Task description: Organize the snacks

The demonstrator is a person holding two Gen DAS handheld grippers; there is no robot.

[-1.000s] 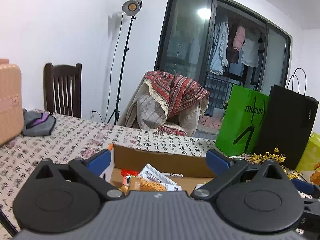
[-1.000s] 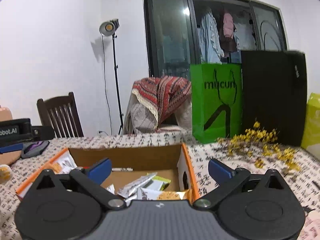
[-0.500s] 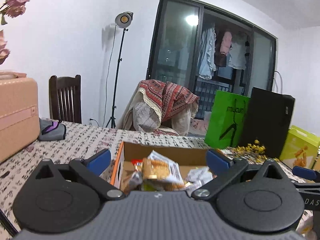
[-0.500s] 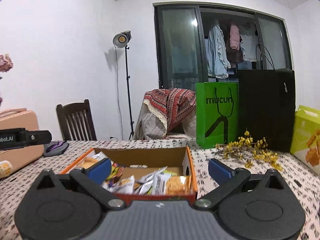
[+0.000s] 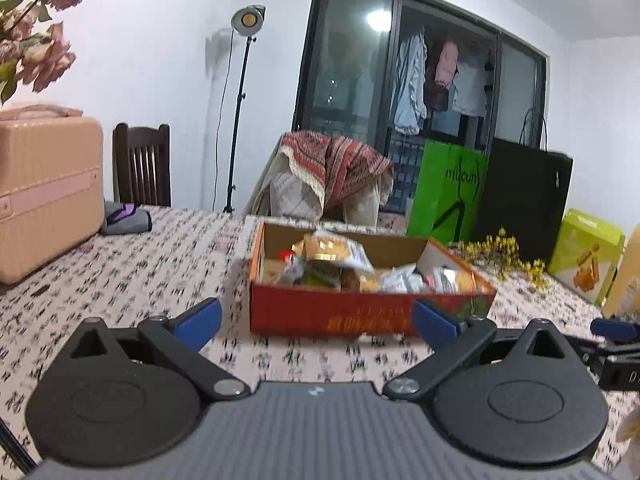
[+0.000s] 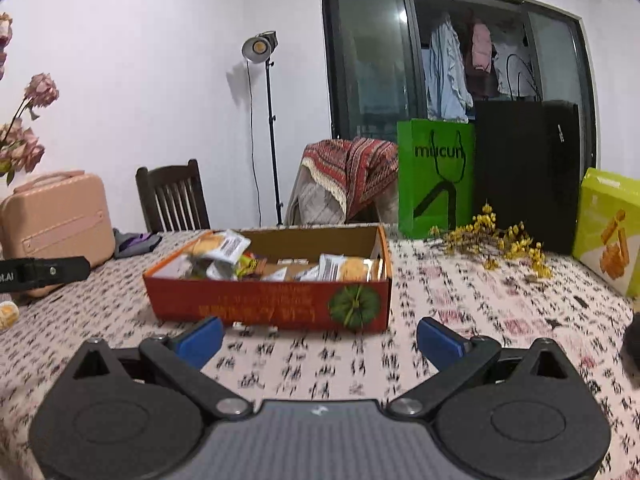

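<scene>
Both claws spread wide, holding nothing: left claw (image 5: 316,322), right claw (image 6: 320,338). Snack box (image 6: 272,304) sits on the bench (image 6: 460,312) just ahead of both, apart from the blue fingertips (image 6: 200,338). Snack packets (image 5: 340,260) piled loose inside it. Yellow flower sprigs (image 6: 492,238) lie right of it.

Bare tablecloth (image 6: 460,300) runs open between both grippers and the near wall of the box (image 6: 264,304), which sits mid-table with snacks (image 6: 224,252) heaped above its left rim. Toward the table's left edge there's a clear strip before the pink case (image 6: 56,224), though the left gripper (image 5: 316,320) juts in there. Right of the box, the way is free up to the yellow sprigs (image 6: 496,240), bags (image 6: 436,176) and yellow-green carton (image 6: 608,228) along the far right edge.
</scene>
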